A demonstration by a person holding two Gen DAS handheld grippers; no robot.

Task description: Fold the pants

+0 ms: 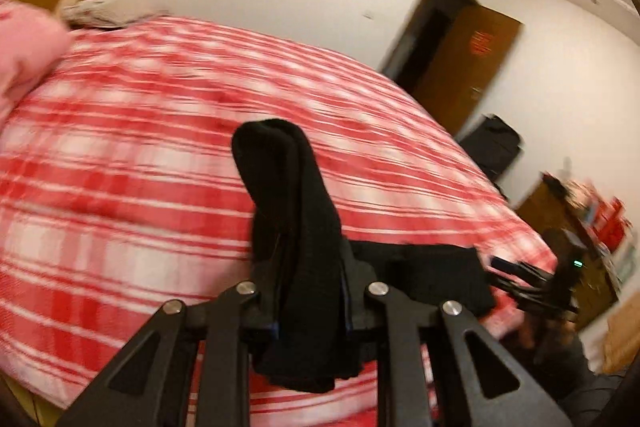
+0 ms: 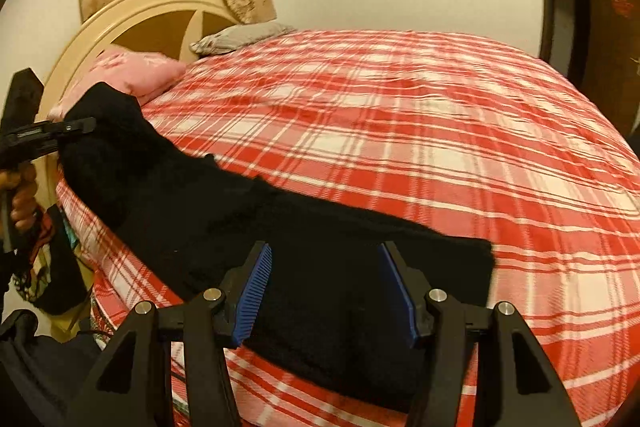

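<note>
- The black pants lie as a long dark band along the near edge of the bed, on its red-and-white plaid cover, one end raised toward the pink pillow.
- The left gripper has its jaws closed on a bunched fold of the pants, which sticks up above the fingers.
- The right gripper hovers over the flat end, jaws wide, blue pads apart, nothing between them.

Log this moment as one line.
left tool: shut on pants | right tool: open over pants | bed
</note>
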